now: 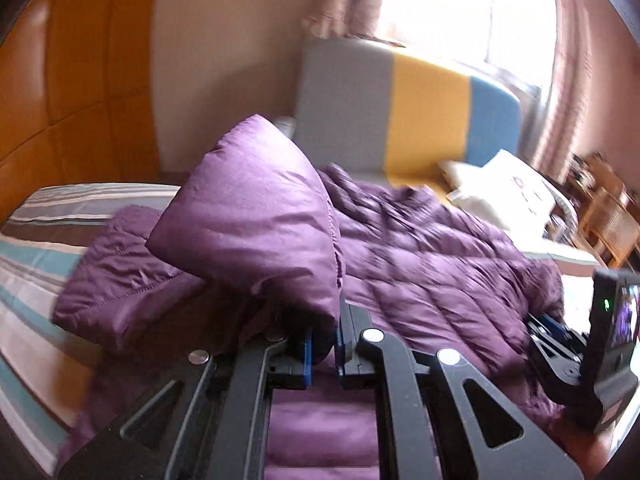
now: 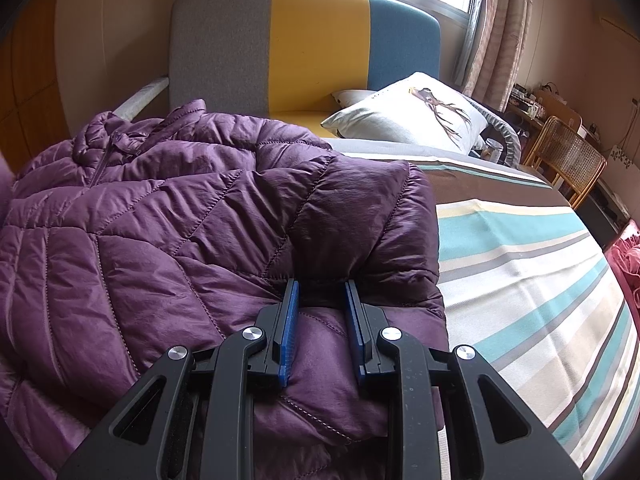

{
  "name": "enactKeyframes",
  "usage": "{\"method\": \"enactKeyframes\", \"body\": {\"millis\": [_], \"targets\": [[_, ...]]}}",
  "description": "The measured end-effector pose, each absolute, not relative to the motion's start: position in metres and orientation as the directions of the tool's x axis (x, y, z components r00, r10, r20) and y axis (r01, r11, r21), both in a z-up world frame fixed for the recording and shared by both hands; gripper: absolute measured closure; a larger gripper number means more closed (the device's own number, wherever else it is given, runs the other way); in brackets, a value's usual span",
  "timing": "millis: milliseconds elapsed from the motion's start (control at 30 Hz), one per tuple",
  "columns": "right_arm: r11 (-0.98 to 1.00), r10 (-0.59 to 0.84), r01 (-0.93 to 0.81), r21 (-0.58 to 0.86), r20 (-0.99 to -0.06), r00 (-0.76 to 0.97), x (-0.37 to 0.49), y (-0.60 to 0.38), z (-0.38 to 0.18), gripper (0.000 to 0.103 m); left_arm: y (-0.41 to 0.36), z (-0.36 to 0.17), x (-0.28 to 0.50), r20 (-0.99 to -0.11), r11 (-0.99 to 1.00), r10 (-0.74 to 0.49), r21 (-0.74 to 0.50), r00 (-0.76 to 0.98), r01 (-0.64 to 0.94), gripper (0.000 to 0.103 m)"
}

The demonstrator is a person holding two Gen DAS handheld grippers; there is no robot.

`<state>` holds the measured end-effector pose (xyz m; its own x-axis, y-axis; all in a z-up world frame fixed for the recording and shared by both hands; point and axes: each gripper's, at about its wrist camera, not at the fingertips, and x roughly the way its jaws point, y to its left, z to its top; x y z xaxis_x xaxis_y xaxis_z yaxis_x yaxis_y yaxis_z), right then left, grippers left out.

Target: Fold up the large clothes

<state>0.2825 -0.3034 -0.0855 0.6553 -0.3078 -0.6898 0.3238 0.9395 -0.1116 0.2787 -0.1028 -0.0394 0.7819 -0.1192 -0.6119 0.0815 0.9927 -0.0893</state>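
Observation:
A purple quilted puffer jacket lies spread on the striped bed. My right gripper is shut on a thick fold at the jacket's right edge, the padding bulging between the blue pads. In the left wrist view my left gripper is shut on a lifted part of the jacket, which stands up as a puffed peak over the rest of the jacket. The right gripper shows at the far right, on the jacket's edge.
A grey, yellow and blue headboard stands at the bed's far end below a window. A white cushion lies near it. A wicker chair and a cluttered desk are at the right. A wooden wardrobe is on the left.

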Motion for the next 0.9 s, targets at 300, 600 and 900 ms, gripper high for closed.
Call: {"method": "enactKeyframes", "body": {"millis": [300, 600, 900], "targets": [[0.94, -0.306, 0.324, -0.109, -0.69, 0.656, 0.282, -0.304, -0.086, 0.079, -0.156, -0.052, 0.287, -0.648, 0.975, -0.217, -0.107, 0.73, 0.195, 0.096], [0.939, -0.307, 0.326, -0.109, -0.692, 0.653, 0.283, -0.304, -0.086, 0.079, -0.171, -0.073, 0.293, -0.681, 0.957, -0.282, -0.149, 0.676, 0.249, 0.074], [0.939, -0.308, 0.327, -0.109, -0.692, 0.653, 0.283, -0.305, -0.086, 0.079, -0.175, -0.073, 0.281, -0.66, 0.923, -0.374, -0.197, 0.652, 0.33, 0.057]]}}
